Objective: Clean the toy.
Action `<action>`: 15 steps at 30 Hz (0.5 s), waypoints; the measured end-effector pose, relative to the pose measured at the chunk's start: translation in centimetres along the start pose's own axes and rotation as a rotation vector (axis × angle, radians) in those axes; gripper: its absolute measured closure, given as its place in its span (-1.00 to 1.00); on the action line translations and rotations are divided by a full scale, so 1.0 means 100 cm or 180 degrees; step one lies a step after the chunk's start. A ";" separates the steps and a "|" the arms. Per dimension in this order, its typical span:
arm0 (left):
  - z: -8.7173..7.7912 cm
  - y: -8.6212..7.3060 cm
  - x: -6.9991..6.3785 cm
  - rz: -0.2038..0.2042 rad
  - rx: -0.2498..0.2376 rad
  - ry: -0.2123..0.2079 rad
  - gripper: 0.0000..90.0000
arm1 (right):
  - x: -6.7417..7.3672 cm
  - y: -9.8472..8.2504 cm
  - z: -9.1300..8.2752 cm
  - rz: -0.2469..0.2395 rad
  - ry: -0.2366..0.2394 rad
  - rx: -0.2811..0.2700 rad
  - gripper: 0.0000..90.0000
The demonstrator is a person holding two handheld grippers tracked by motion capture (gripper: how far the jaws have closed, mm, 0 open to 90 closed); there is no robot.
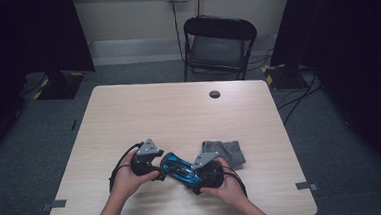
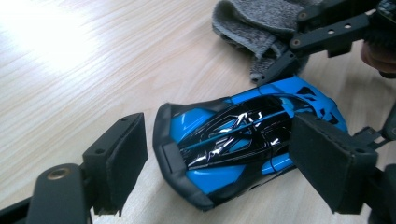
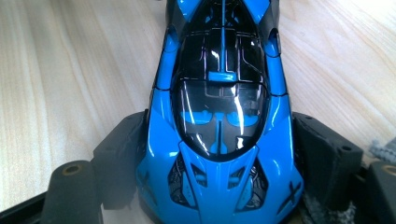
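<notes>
Beyond, wood-grain table [image 1: 179,113] — 1 black folding chair [image 1: 218,45] — grey floor [image 1: 39,126].

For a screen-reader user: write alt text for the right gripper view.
A glossy blue and black toy car sits on a pale wooden table, its near end clamped between the right gripper's two black jaws, which press on its sides. A bit of grey cloth peeks in at the right edge.

car [image 1: 178,169]: on the table [image 1: 179,113], near its front edge, between the two grippers
left gripper [image 1: 154,166]: left of the car
right gripper [image 1: 195,180]: right of the car
cloth [image 1: 226,152]: on the table, just right of and behind the car
chair [image 1: 218,44]: behind the table
</notes>
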State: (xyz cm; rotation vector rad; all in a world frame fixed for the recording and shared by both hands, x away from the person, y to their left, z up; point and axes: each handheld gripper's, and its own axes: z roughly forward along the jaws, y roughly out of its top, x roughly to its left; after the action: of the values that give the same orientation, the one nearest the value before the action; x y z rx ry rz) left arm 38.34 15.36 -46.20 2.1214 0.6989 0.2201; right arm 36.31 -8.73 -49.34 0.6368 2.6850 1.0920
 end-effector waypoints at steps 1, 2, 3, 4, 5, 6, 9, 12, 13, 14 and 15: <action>0.000 0.001 0.000 0.0018 -0.0014 -0.0016 -0.60 | -0.001 0.000 0.000 -0.0025 0.0018 -0.0006 -0.46; 0.000 0.001 0.000 0.0043 -0.0006 -0.0028 -0.61 | -0.002 0.000 0.000 -0.0039 0.0043 -0.0010 -0.46; 0.001 0.002 -0.001 0.0073 -0.0015 -0.0053 -0.62 | -0.002 0.000 0.000 -0.0053 0.0058 -0.0015 -0.46; 0.001 0.003 -0.001 0.0114 -0.0027 -0.0079 -0.62 | -0.003 -0.001 0.001 -0.0073 0.0083 -0.0028 -0.46; 0.002 0.004 -0.001 0.0114 -0.0040 -0.0111 -0.63 | -0.004 -0.001 0.001 -0.0086 0.0106 -0.0025 -0.46; 0.002 0.004 0.000 0.0129 -0.0050 -0.0127 -0.63 | -0.004 0.000 0.001 -0.0100 0.0120 -0.0025 -0.46; 0.006 0.006 0.000 0.0170 -0.0007 -0.0173 -0.63 | -0.008 -0.001 0.002 -0.0174 0.0228 -0.0049 -0.46; 0.010 0.004 0.002 0.0180 0.0053 -0.0189 -0.62 | -0.010 0.000 0.003 -0.0239 0.0297 -0.0057 -0.46; 0.011 0.004 0.002 0.0182 0.0066 -0.0208 -0.62 | -0.011 0.000 0.003 -0.0273 0.0326 -0.0064 -0.46; 0.012 0.003 0.002 0.0182 0.0082 -0.0223 -0.62 | -0.012 0.000 0.003 -0.0281 0.0343 -0.0068 -0.46; 0.012 0.002 0.003 0.0209 0.0091 -0.0241 -0.62 | -0.013 0.000 0.003 -0.0302 0.0357 -0.0062 -0.46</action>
State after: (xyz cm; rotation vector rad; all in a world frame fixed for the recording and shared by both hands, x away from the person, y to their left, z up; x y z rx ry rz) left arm 39.10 14.57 -46.85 2.1702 0.5920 0.1653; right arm 37.54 -9.08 -49.55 0.4526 2.7628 1.1601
